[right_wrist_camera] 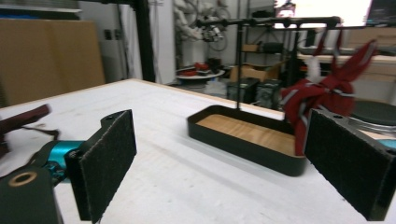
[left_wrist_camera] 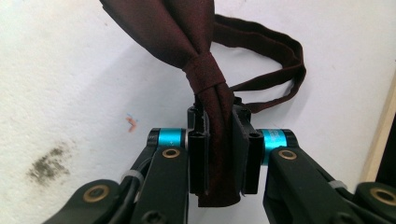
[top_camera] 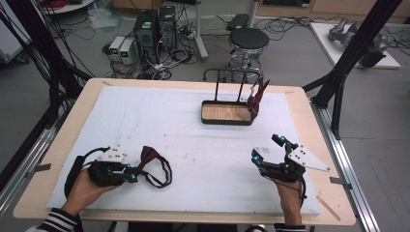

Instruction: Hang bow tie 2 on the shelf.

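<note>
A dark maroon bow tie (top_camera: 146,156) lies on the white mat at the front left, its strap looped out to the right. My left gripper (top_camera: 131,173) is shut on one wing of it. In the left gripper view the pads (left_wrist_camera: 198,158) press the folded cloth of the bow tie (left_wrist_camera: 205,74) just below its knot. My right gripper (top_camera: 267,149) rests at the front right, open with nothing between its pads (right_wrist_camera: 107,158). A second, red striped bow tie (top_camera: 255,99) hangs on the right end of a black rack, also visible as the red bow tie (right_wrist_camera: 322,93) beyond the right gripper's jaws.
The rack has a black tray with a wooden floor (top_camera: 226,112) and a top rail (top_camera: 232,71), standing at the back right of the white mat (top_camera: 193,145). Past the table's far edge are a stool (top_camera: 248,39) and computer cases (top_camera: 154,29).
</note>
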